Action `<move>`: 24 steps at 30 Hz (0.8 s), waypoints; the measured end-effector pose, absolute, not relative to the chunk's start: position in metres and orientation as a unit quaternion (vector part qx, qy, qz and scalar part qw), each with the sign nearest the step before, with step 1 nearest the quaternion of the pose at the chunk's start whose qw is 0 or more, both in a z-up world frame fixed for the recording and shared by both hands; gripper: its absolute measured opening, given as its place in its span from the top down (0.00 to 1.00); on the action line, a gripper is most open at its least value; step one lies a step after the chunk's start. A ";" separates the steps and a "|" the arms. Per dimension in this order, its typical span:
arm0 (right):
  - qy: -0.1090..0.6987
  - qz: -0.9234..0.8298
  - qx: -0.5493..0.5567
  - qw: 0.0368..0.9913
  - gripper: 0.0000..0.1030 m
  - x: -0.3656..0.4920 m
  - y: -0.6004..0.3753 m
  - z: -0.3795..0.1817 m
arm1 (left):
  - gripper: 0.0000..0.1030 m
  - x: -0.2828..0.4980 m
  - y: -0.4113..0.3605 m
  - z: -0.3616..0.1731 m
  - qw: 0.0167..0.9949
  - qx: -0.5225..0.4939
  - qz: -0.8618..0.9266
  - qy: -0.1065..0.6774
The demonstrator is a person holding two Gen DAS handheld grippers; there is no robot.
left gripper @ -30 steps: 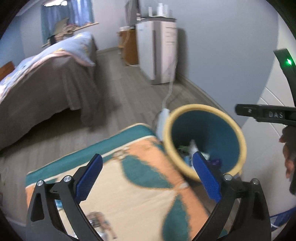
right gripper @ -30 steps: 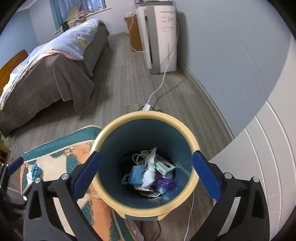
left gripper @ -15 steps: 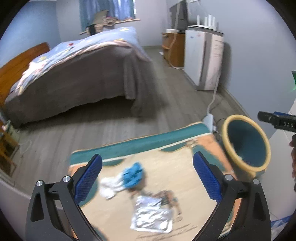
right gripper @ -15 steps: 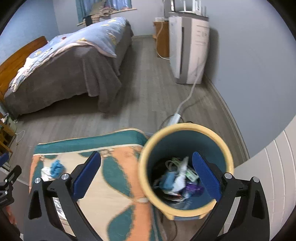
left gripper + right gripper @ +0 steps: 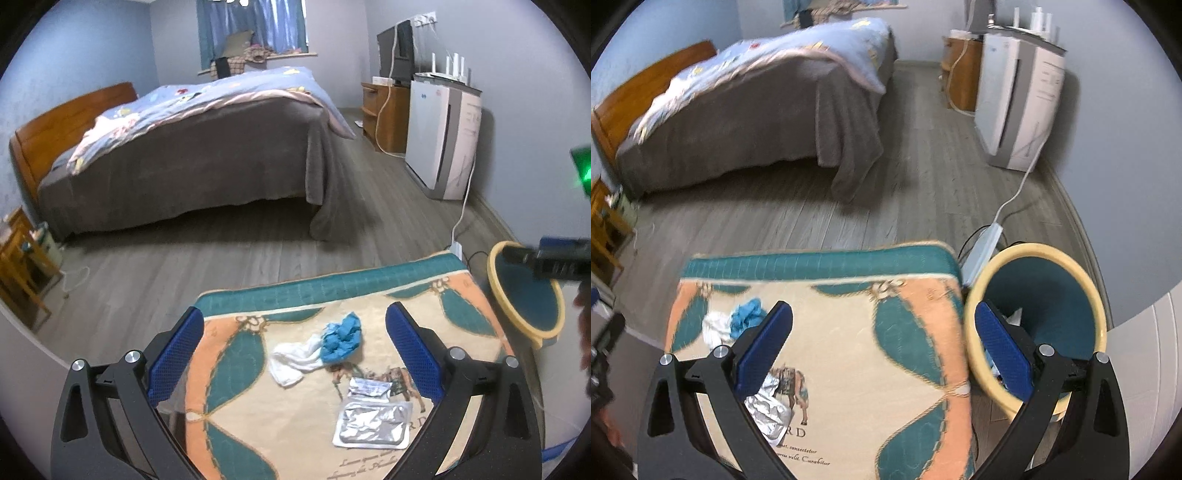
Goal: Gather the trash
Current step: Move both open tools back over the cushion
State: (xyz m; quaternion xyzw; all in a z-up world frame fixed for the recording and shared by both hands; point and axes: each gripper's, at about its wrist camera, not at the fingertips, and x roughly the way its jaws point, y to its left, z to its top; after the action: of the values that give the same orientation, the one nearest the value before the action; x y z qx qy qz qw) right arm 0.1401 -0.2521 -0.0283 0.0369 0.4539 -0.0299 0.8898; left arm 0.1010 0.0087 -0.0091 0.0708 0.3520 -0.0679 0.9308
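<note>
**A:** Going left to right: left gripper (image 5: 293,347) is spread wide with nothing in it, hanging over the mat (image 5: 236,398). Between its fingers lie a white tissue (image 5: 295,360) touching a blue wad (image 5: 341,338), then two foil packs (image 5: 373,424) just right of those. Bin (image 5: 526,301) sits off the mat's right edge. Right gripper (image 5: 882,345) is also wide open and empty, with one finger in front of the bin's rim in its view.

**B:** So what bites you here?

**A:** My guess is the foil. It lies flat on soft fabric, so the pads could slide over it or pinch the mat along with it. And the tissue and wad touch, so grabbing one might drag the other and drop it short of the bin.

**B:** The cable?

**A:** There's a power strip (image 5: 984,245) right beside the bin. A sloppy swing could nudge the bin into it.
</note>
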 end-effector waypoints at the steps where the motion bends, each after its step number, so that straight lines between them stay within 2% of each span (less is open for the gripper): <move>1: 0.458 -0.029 0.029 0.888 0.06 0.142 -0.245 -0.033 | 0.05 0.103 0.015 -0.010 0.930 0.068 -0.066 0.354; 17: 0.481 0.035 -0.034 0.876 0.06 0.180 -0.153 -0.085 | 0.05 0.161 0.080 -0.060 0.902 0.035 -0.024 0.430; 24: 0.494 0.059 -0.067 0.865 0.06 0.196 -0.122 -0.108 | 0.05 0.173 0.087 -0.074 0.894 0.045 -0.024 0.445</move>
State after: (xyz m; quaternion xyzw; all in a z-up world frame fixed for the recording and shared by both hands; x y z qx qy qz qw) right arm 0.1964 -0.1220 -0.1081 -0.0670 0.4937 0.0590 0.8650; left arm 0.1734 0.0869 -0.0741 0.0453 0.4445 -0.0245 0.8943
